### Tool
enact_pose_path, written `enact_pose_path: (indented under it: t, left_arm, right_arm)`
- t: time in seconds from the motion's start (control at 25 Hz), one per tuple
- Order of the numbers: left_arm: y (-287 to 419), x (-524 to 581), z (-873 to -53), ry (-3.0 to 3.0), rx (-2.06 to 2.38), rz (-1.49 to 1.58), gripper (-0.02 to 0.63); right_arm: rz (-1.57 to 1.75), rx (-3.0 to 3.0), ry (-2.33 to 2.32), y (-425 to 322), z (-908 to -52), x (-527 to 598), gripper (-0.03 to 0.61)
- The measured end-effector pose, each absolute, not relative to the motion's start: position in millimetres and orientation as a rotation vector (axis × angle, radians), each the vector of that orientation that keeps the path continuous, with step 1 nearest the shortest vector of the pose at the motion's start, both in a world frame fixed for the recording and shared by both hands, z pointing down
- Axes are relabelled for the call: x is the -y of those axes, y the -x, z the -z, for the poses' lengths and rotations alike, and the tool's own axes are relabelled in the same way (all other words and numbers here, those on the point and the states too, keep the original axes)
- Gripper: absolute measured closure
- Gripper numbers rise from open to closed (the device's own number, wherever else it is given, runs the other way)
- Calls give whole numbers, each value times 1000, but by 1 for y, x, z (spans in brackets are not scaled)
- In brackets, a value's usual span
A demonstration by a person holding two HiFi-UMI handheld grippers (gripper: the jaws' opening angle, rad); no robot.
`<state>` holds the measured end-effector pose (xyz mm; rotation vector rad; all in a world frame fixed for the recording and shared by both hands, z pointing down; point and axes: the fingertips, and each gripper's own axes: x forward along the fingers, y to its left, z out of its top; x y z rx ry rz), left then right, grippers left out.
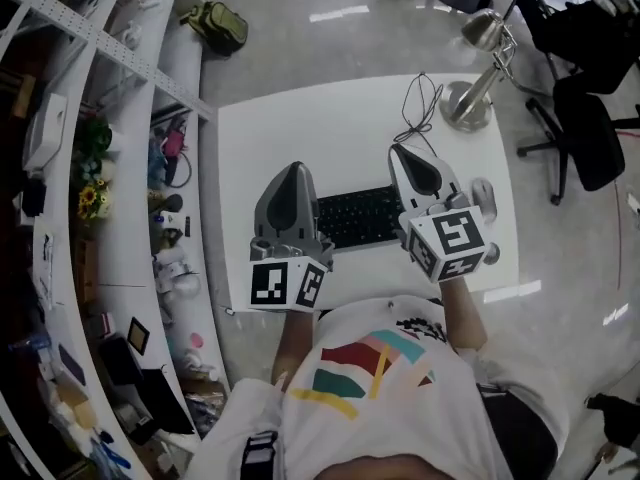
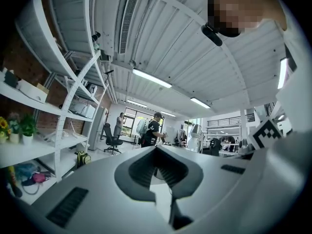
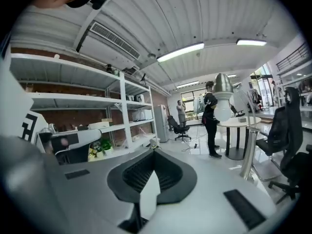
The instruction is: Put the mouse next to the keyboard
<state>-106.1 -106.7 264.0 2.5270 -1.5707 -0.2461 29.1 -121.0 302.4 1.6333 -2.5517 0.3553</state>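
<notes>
In the head view a black keyboard lies on the white table, between my two grippers. A small grey mouse rests on the table just right of my right gripper. That gripper hovers over the keyboard's right end, its jaws shut with nothing between them. My left gripper is over the keyboard's left end, also shut and empty. The left gripper view and the right gripper view each show the tips meeting. Both look out across the room, with neither mouse nor keyboard in sight.
A silver desk lamp stands at the table's far right corner, with a thin black cable looping beside it. Cluttered white shelves run along the left. A black office chair stands to the right. People stand far off.
</notes>
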Motion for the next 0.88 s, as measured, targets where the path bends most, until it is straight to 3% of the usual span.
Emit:
enact_pose_path:
  t: [0.28, 0.88]
  left_arm:
    - [138, 100, -261, -2429, 1708, 307, 571]
    - [127, 91, -258, -2437, 1736, 285, 571]
  right_arm:
    - [-329, 2605, -1541, -4, -294, 122, 566]
    - [-350, 2653, -1462, 2, -294, 114, 566]
